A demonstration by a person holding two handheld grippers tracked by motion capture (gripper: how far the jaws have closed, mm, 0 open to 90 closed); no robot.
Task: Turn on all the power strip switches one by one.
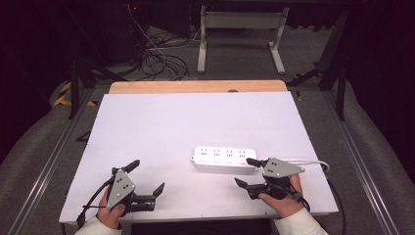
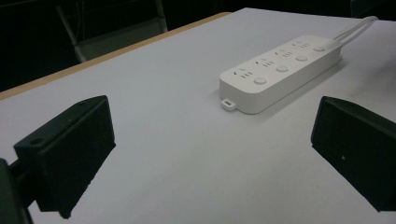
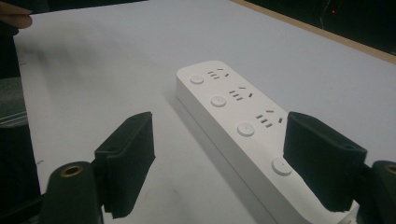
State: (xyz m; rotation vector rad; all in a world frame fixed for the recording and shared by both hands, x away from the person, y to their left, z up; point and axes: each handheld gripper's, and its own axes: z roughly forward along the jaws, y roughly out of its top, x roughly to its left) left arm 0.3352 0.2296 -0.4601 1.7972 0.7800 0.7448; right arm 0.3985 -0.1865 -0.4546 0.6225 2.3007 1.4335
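The white power strip [image 1: 224,158] is laid flat and sideways, cord end toward the right gripper [image 1: 243,171], whose jaws are spread wide beside it, grasping nothing.

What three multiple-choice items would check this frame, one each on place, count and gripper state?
1. Where does the white power strip lie on the table?
A. At the far left corner
B. Right of centre, just ahead of the right gripper
C. Between the left gripper's jaws

2. How many round buttons does the power strip carry?
A. Two
B. Four
C. Six

3. How do the left gripper's jaws stand?
A. Open, holding nothing
B. Shut on the cable
C. Shut on the power strip

Key: 1 B, the high view shows the strip beside the right gripper's jaws; 2 B, the right gripper view shows four buttons in a row; 3 A, the left gripper view shows bare table between the wide-apart jaws.
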